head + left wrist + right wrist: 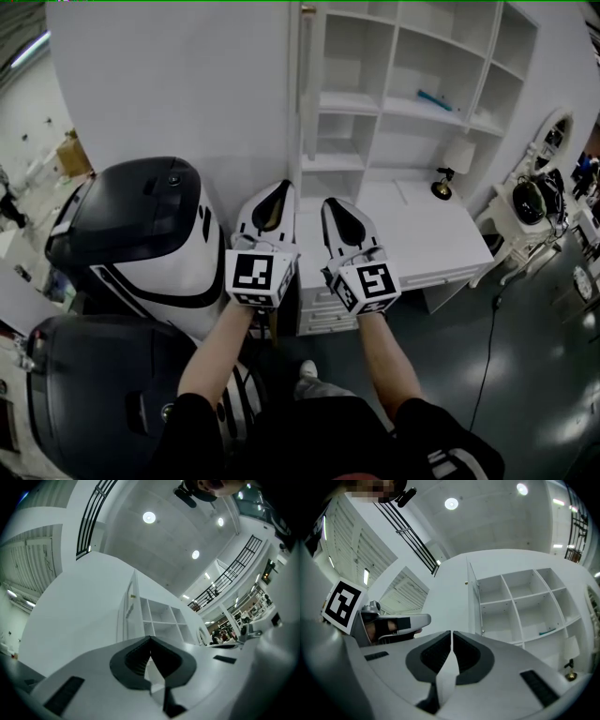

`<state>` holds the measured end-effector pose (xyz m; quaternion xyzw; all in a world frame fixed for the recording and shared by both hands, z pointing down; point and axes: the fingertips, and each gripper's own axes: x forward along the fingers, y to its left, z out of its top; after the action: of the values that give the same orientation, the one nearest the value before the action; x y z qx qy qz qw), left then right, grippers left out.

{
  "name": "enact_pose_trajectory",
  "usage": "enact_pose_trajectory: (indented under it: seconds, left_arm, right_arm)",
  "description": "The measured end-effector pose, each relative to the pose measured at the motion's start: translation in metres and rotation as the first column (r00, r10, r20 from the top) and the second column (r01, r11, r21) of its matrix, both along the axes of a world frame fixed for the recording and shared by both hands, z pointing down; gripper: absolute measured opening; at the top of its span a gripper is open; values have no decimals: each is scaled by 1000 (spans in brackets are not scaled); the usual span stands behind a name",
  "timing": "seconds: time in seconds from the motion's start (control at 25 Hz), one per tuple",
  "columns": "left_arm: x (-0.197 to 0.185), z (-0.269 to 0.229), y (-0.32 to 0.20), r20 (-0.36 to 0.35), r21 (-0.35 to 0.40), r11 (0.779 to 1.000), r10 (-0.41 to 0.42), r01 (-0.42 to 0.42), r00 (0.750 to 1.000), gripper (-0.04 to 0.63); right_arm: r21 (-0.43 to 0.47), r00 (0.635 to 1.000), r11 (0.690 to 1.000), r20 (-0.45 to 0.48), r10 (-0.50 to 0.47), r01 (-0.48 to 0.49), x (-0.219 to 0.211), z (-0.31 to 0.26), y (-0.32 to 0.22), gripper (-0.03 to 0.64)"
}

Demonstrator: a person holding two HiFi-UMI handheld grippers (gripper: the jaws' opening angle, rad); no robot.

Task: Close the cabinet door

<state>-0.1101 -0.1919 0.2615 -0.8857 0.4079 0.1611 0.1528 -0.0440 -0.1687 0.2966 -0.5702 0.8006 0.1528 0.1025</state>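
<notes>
The left gripper (278, 191) and right gripper (333, 206), both closed and empty, face one white cabinet (392, 58), its single door (307, 84) open.

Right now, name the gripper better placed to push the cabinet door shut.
Left, probably. The left gripper sits just left of the open cabinet door's edge, on its outer side, so it could sweep it across the shelves. The right gripper sits in front of those shelves. Both are shut, empty.

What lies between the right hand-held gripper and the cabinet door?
Nothing. In the right gripper view, the stretch from the right hand-held gripper to the door is bare; the head view shows the same.
</notes>
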Motion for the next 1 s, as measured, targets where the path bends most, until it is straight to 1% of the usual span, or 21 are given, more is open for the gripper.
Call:
enact_pose_trajectory:
  seconds: [0.16,0.32,0.36,0.44,0.48,0.6,0.76,1.0]
  left_arm:
    - [7,-28,-25,-6,39,999,7,-6,1000,12]
    - [15,-52,-45,5,89,996,12,-13,1000,12]
    - [17,-57,-50,12,102,995,11,-12,1000,12]
    - [20,-67,-58,18,120,993,16,-18,1000,12]
    - [22,-73,-61,19,126,992,22,-24,1000,12]
    - [26,-89,-70,21,149,988,28,-31,999,12]
    - [28,-103,-90,39,186,983,1,-9,999,12]
    - [30,-132,-107,35,234,972,10,-18,999,14]
  right_arm:
    - [28,1000,1000,-8,3,-2,8,-21,-27,18]
    - [55,1000,998,-5,-7,8,15,-41,-47,21]
    - [63,1000,998,-7,-12,13,16,-45,-52,28]
    - [76,999,997,-12,-30,31,16,-53,-62,68]
    - [83,999,996,-15,-38,39,15,-57,-66,75]
    - [106,999,993,-26,-45,47,16,-69,-78,84]
    - [124,998,991,-35,-53,57,13,-83,-93,92]
    - [149,997,987,-64,-43,52,14,-96,-114,108]
